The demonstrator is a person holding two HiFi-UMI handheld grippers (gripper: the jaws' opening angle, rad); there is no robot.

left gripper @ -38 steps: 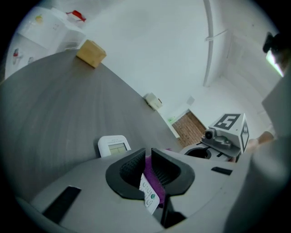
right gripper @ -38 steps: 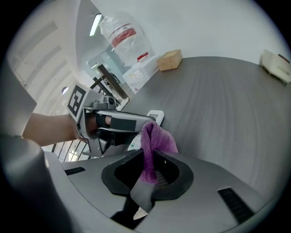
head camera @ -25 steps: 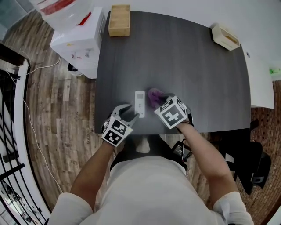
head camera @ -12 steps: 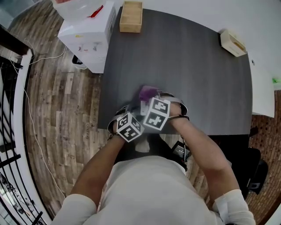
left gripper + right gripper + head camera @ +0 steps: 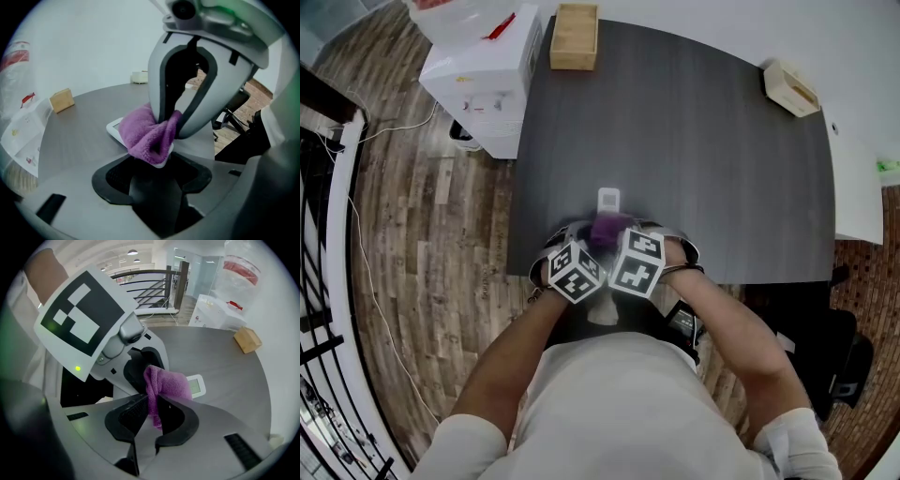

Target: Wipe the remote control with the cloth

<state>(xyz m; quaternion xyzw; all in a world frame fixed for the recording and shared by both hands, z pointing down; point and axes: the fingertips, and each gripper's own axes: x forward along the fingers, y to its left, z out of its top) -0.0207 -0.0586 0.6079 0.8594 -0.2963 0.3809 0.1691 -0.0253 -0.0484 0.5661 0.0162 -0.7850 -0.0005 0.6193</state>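
A white remote control lies on the dark table near its front edge, screen end pointing away. A purple cloth covers its near half. My right gripper is shut on the cloth and presses it down onto the remote. My left gripper sits right beside it, jaws spread wide. In the left gripper view the remote's near end reaches in between those jaws under the cloth. I see no pad pressing on it.
A wooden box stands at the table's back left corner and a pale wooden holder at the back right. A white cabinet stands on the wood floor left of the table. A dark chair is at the right.
The left gripper moved right up against the right one and its jaws widened. The right gripper carried the cloth left onto the remote, then drew it toward the near end, uncovering the screen end.
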